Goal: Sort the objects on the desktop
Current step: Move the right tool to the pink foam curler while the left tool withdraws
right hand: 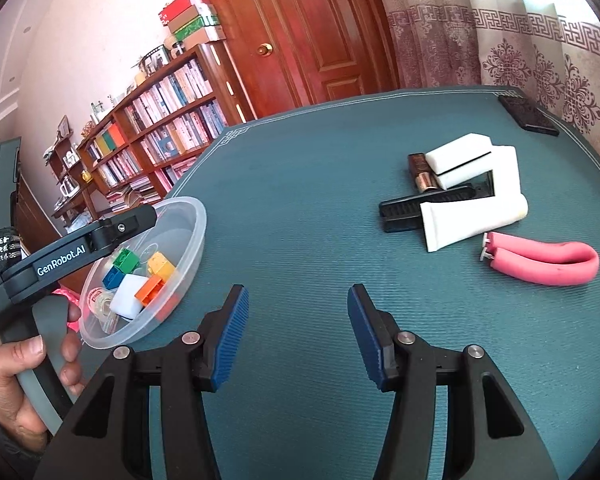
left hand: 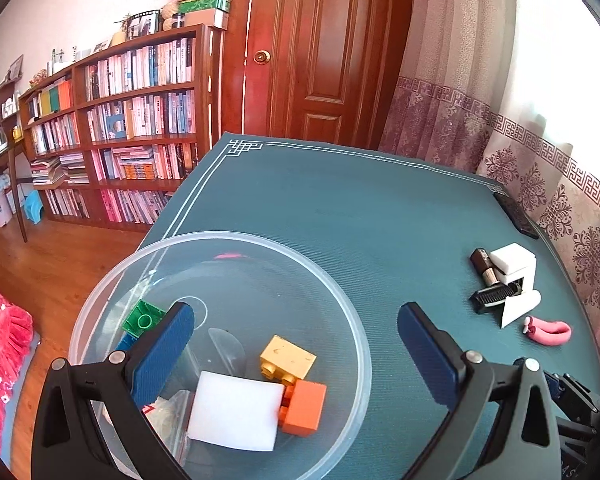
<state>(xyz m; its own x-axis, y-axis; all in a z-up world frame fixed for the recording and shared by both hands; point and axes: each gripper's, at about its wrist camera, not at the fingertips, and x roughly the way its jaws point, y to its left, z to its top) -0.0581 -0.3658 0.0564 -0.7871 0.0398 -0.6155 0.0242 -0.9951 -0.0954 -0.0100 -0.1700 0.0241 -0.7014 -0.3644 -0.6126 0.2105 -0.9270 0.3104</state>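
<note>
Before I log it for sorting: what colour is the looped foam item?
Pink, clearest in the right wrist view.

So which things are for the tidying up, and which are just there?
For the job: clear bowl with toy bricks and white sponge; on the mat, white tube, black comb, pink clip, sponge blocks.

Just there: bookshelf, door, curtain.

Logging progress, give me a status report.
Both jaws open, empty. Bowl holds bricks and a foam block. Pink clip, white tube unsorted. Nothing blocking.
</note>
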